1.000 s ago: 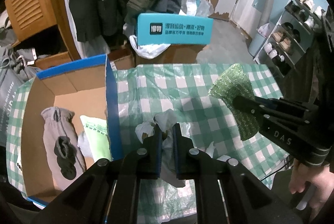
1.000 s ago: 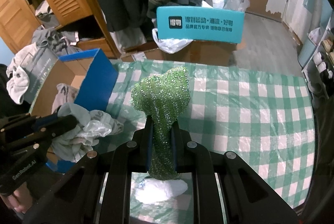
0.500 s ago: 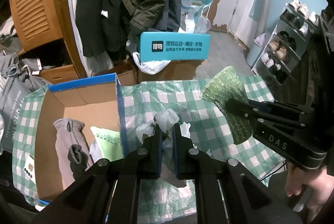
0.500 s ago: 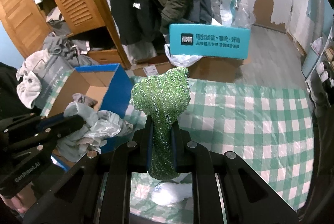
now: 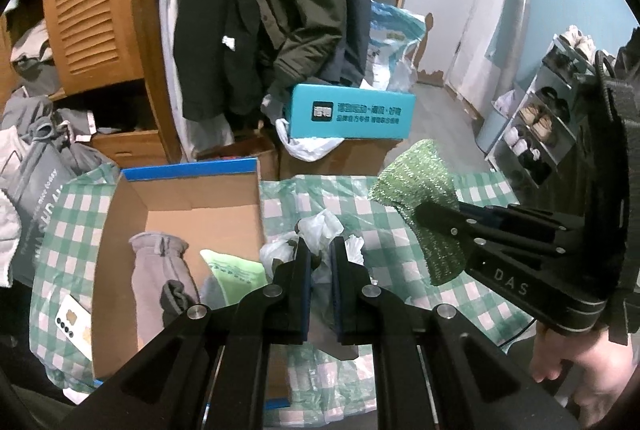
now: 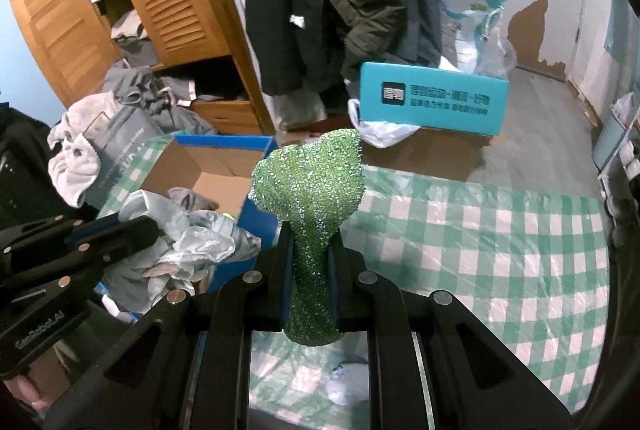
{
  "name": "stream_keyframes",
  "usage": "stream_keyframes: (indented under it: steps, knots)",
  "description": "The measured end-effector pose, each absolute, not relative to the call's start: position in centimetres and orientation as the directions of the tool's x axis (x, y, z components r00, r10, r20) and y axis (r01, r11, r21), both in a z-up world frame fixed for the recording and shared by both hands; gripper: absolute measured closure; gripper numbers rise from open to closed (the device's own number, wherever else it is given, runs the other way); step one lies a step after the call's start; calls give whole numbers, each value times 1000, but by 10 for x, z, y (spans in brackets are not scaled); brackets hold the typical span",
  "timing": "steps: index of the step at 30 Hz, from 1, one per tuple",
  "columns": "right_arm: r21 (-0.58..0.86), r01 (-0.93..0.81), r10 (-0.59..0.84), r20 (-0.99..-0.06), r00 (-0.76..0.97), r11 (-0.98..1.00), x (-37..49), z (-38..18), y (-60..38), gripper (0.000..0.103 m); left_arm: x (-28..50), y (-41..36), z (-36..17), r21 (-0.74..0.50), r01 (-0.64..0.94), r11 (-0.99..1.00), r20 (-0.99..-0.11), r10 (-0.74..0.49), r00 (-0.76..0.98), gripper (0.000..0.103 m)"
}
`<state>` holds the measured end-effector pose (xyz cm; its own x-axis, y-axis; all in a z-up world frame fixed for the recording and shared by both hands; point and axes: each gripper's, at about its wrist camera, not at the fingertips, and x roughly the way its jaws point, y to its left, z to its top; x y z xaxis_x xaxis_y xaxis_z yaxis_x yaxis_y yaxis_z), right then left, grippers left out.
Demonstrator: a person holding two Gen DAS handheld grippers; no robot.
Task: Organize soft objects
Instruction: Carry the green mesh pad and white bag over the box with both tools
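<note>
My left gripper (image 5: 320, 250) is shut on a crumpled white plastic bag (image 5: 320, 228), held above the checkered table beside the open cardboard box (image 5: 180, 205). The bag also shows in the right wrist view (image 6: 188, 234). My right gripper (image 6: 308, 242) is shut on a green sparkly scrub cloth (image 6: 312, 181), held above the table; the cloth shows at the right of the left wrist view (image 5: 420, 197). The box holds a grey glove (image 5: 160, 270) and a light green packet (image 5: 236, 270).
The green-checked tablecloth (image 6: 480, 230) covers the table. A teal box (image 5: 352, 115) sits on cartons behind it. Coats hang on a wooden wardrobe (image 5: 92, 1). A shoe rack (image 5: 540, 117) stands at right. A small white lump (image 6: 344, 386) lies near the table's front edge.
Both grippers have risen with their loads; the table and box look lower and farther, and more of the hanging coats and room shows.
</note>
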<state>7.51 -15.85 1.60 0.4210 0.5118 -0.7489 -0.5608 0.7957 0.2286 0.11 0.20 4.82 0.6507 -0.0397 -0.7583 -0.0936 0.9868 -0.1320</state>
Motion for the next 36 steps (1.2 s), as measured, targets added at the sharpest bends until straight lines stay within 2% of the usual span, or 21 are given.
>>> stream_keyframes:
  steps: [23,36]
  knots:
    - [214,-661,532,-782,326,719,60,9,-61,90,-26,86,33,-163,-245,956,-775,30,631,94]
    - [219,-699,517,-820,247,681,55,-13,-12,90,-23,122,-1,-152,-317,936,-824,57,563,94]
